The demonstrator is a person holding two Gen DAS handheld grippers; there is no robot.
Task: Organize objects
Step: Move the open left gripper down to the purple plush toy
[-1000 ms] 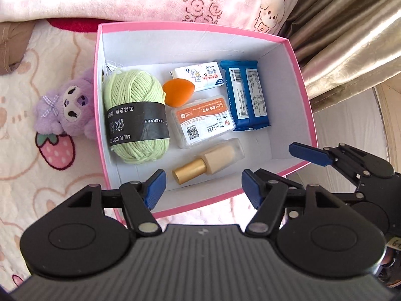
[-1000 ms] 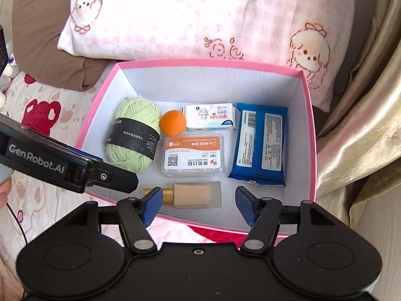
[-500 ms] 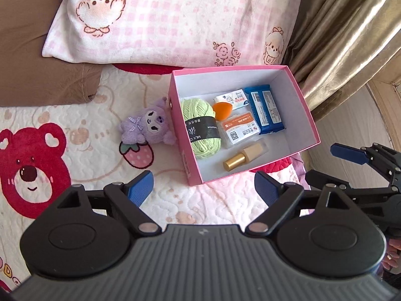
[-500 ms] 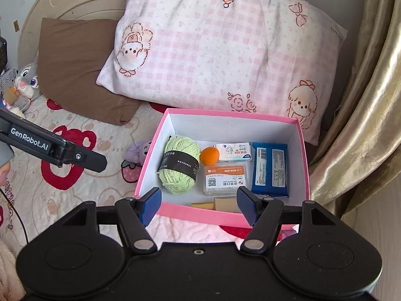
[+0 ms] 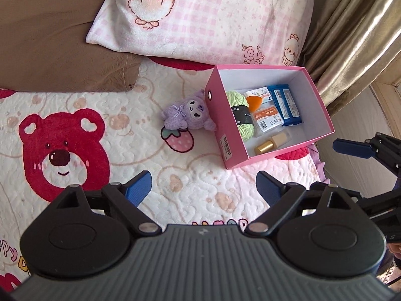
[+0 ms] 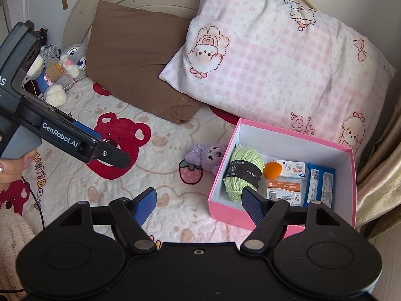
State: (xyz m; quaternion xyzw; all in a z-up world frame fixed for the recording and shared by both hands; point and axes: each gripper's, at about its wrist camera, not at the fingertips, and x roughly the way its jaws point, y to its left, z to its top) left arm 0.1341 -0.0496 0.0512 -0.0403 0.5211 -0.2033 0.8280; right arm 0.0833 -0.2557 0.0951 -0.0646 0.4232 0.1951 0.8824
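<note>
A pink box [image 5: 225, 130] [image 6: 225, 210] stands on the bed quilt. Inside lie green yarn [image 5: 240, 115] [image 6: 241, 173], an orange sponge [image 5: 253, 100] [image 6: 272, 170], a blue wipes pack [image 5: 285, 105] [image 6: 319, 185], an orange-labelled mask pack [image 5: 267, 121] [image 6: 283, 190], a small white pack [image 5: 260, 91] and a gold-capped bottle [image 5: 272, 144]. A purple plush [image 5: 186, 114] [image 6: 206, 156] lies against the box's left wall. My left gripper [image 5: 203, 185] hovers over the quilt, jaws opening, nothing between them. My right gripper [image 6: 199, 198] hangs before the box, jaws also opening and empty.
A pink checked pillow [image 6: 275, 57] and a brown pillow [image 6: 135, 62] lie behind the box. A grey rabbit plush [image 6: 67, 60] sits far left. A gold curtain [image 5: 351, 25] and the bed's edge are right of the box. A red bear [image 5: 62, 150] is printed on the quilt.
Both grippers have pulled back and up from the box, which now looks much smaller. Both pairs of jaws stand wider than before. The box's contents have not moved.
</note>
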